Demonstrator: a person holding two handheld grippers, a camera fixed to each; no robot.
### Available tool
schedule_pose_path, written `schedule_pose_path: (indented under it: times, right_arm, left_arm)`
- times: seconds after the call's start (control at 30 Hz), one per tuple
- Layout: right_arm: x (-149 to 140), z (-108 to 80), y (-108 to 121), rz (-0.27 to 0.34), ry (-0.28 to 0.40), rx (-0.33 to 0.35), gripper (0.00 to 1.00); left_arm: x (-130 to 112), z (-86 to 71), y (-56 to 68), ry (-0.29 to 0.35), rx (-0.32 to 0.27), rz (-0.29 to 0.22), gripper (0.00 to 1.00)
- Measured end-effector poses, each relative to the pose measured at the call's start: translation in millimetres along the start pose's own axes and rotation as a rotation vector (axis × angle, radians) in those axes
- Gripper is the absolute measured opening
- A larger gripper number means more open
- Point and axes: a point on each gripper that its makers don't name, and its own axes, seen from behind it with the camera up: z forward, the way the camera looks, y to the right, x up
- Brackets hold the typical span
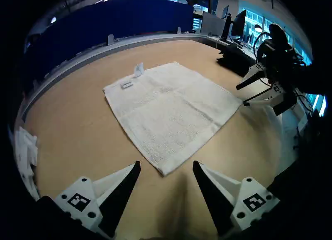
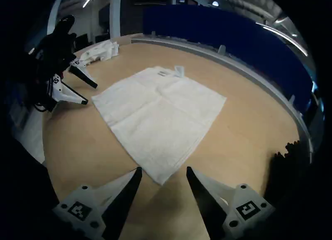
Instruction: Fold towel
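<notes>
Hovering low w/ fingers spread and nothing held, left gripper (image 1: 166, 163) points at the nearest towel (image 1: 170, 111) corner. Right gripper (image 2: 163, 168) does likewise at a neighbouring corner, also gaping. White terry towel lies flat, squarish, mid tan wood table (image 1: 70, 124), w/ bare tabletop all round and a blue partition (image 1: 103, 20) behind.

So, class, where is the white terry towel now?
In the left gripper view the white terry towel lies flat on the light wooden tabletop, near corner pointing at the left gripper, tagged edge toward the blue partition.
</notes>
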Motion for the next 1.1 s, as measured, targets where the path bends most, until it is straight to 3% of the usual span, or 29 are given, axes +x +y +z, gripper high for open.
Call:
schedule_pose_path:
  times: [0.13,0.37,0.57,0.77,0.9,1.1]
  right_arm:
    - [-6.5,3.6,-1.3,-0.001,-0.010,0.003,0.80]
    - [-15.0,9.8,-3.8,0.002,-0.023,0.009,0.56]
    - [-16.2,12.1,-8.8,0.027,-0.016,0.025,0.43]
    - [-17.0,10.9,-10.1,0.044,-0.018,0.024,0.38]
    - [-16.3,10.5,-8.4,0.048,-0.023,0.017,0.26]
    - [-14.2,9.7,-6.0,0.053,-0.024,0.007,0.19]
  left_arm:
    - [-4.0,3.0,3.4,-0.016,-0.008,-0.006,0.88]
    - [-8.2,10.6,4.0,-0.030,0.001,0.016,0.76]
    - [-8.4,12.8,0.4,-0.030,0.024,0.032,0.66]
    - [-9.3,12.8,-0.2,-0.036,0.034,0.052,0.54]
    - [-9.7,12.2,1.8,-0.039,0.034,0.056,0.50]
    - [-10.7,12.8,3.0,-0.045,0.039,0.058,0.28]
